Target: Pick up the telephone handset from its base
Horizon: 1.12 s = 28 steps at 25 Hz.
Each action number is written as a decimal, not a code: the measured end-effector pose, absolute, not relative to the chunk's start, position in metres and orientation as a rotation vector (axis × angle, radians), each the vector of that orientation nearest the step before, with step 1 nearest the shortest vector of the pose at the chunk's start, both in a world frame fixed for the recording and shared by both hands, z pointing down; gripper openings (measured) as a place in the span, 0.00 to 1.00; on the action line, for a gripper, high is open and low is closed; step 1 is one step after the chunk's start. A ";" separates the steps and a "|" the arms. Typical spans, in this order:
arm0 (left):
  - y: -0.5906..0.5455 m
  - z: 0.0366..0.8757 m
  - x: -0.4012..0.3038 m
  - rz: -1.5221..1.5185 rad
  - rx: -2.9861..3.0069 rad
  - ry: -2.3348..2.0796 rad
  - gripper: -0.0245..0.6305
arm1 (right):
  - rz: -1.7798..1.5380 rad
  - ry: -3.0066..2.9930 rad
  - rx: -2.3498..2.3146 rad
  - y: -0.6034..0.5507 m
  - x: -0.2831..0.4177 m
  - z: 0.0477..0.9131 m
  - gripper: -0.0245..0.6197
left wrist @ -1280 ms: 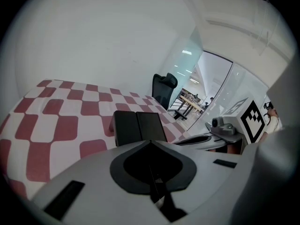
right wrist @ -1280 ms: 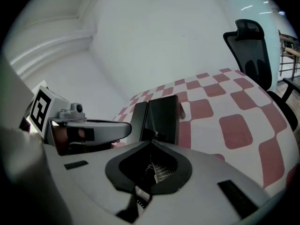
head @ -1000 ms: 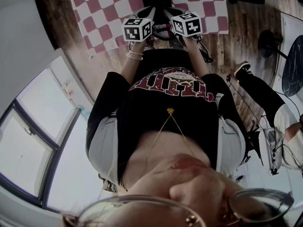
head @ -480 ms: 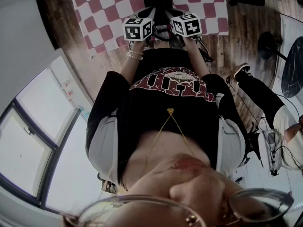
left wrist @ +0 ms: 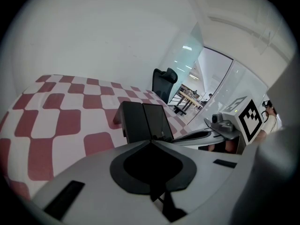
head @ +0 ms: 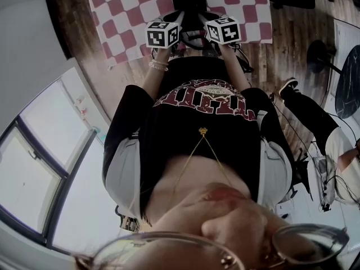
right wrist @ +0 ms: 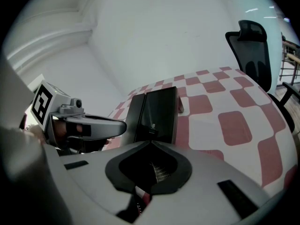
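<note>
Left gripper view shows your left gripper (left wrist: 151,141) pressed together, empty; right gripper (right wrist: 150,142) likewise. Approach the telephone (left wrist: 143,121) closed and you may shove it aside.

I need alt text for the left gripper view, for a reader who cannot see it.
The left gripper, jaws shut and empty, points at a black telephone on a red-and-white checked cloth. The right gripper shows at the right, and a black office chair stands beyond the cloth.
</note>
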<state>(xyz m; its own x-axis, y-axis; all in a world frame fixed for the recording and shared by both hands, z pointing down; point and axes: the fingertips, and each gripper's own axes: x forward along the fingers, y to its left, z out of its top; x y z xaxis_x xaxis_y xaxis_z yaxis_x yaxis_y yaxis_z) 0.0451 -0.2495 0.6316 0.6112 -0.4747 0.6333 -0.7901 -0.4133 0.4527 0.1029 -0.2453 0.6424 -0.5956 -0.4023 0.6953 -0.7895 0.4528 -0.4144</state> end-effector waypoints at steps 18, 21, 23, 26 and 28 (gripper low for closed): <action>-0.249 0.634 0.016 0.584 2.084 -0.880 0.05 | 0.949 -2.170 0.990 -0.246 0.102 0.642 0.07; -0.250 0.632 0.021 0.552 2.091 -0.810 0.06 | 0.950 -2.170 0.997 -0.246 0.103 0.642 0.07; -0.251 0.634 0.022 0.518 2.084 -0.769 0.06 | 0.950 -2.169 1.002 -0.246 0.103 0.643 0.07; -0.251 0.640 0.018 0.479 2.051 -0.723 0.06 | 0.946 -2.173 1.006 -0.247 0.101 0.643 0.07; -0.249 0.648 0.016 0.473 2.027 -0.688 0.08 | 0.945 -2.170 1.009 -0.247 0.102 0.643 0.07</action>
<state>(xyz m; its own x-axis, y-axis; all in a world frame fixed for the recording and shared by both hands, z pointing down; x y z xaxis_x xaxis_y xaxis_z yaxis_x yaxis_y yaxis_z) 0.0161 -0.2491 0.6478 0.7706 -0.2837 0.5708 -0.6345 -0.4263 0.6448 0.1015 -0.2471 0.6428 -0.5592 -0.4119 0.7195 -0.8073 0.4680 -0.3595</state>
